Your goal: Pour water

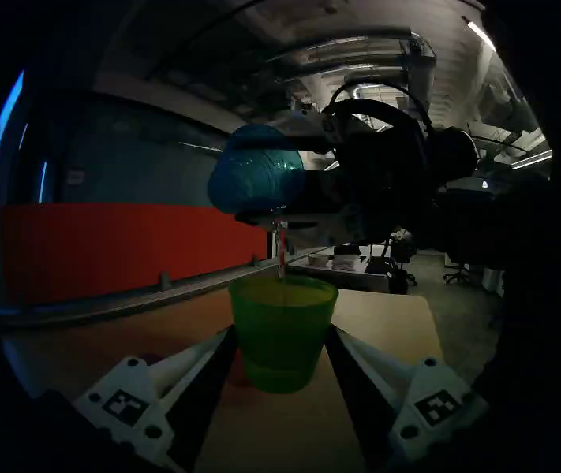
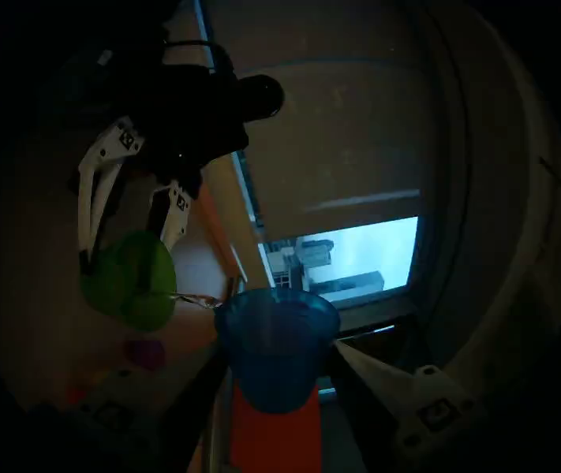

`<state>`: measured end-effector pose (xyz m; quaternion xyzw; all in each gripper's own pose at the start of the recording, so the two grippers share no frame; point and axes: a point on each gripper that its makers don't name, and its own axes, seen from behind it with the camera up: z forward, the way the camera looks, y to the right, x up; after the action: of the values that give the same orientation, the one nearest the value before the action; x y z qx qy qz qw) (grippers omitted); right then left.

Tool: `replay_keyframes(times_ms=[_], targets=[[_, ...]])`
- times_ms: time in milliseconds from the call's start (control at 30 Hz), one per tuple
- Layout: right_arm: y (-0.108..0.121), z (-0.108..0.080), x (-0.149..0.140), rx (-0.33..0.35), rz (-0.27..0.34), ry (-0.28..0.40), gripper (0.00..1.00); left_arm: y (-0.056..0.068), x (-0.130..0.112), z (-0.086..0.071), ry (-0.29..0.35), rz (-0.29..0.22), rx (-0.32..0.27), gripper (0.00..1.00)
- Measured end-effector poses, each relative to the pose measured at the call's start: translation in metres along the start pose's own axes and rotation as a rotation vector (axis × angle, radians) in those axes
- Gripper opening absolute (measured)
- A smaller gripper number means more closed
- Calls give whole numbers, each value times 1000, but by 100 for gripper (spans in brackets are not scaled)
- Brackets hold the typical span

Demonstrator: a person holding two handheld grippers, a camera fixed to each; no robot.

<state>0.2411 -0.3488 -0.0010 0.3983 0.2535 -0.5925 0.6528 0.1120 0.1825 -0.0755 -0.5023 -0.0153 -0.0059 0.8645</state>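
Left gripper view: the left hand-held gripper [image 1: 282, 337] reaches forward from 6 o'clock, its two white fingers [image 1: 181, 370] running up either side of a green cup [image 1: 284, 311] and pressing on its walls, so it is clenched on that cup. The green cup stands upright at the centre, just below the middle, over a pale wooden worktop [image 1: 390, 319]. Directly above it, toward 12 o'clock, a blue cup [image 1: 252, 177] lies tipped on its side in the air. The dark bulk of the right hand-held gripper [image 1: 296, 177] comes in from 2 o'clock and grasps it. A thin stream of water [image 1: 281, 251] falls from the blue cup's lower edge into the mouth of the green cup. At 9 o'clock a red panel [image 1: 122, 244] runs along the far side of the worktop. The room is dim, with ceiling pipes [image 1: 335, 59] overhead.

Right gripper view: the picture is strongly tilted. The right hand-held gripper [image 2: 276, 359] grasps the blue cup [image 2: 276, 347], which sits just below the centre toward 6 o'clock, its open rim facing up in the picture. One white finger [image 2: 390, 374] shows clearly at 4 o'clock; the other is in shadow. At 9 o'clock the green cup [image 2: 130, 284] is held by the left hand-held gripper [image 2: 126, 256], whose white fingers come down from 10 o'clock. A fine thread of water [image 2: 197, 299] bridges the gap between the two cups. A small pink thing [image 2: 144, 352], too dim to identify, lies at 8 o'clock. A bright window [image 2: 351, 264] glows near 3 o'clock.
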Motion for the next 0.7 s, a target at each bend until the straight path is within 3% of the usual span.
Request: replay_keyframes(times_ms=[700], targets=[[3,1,2,-22,-52,0,85,0,-4,0,-3,-2,-2,79]])
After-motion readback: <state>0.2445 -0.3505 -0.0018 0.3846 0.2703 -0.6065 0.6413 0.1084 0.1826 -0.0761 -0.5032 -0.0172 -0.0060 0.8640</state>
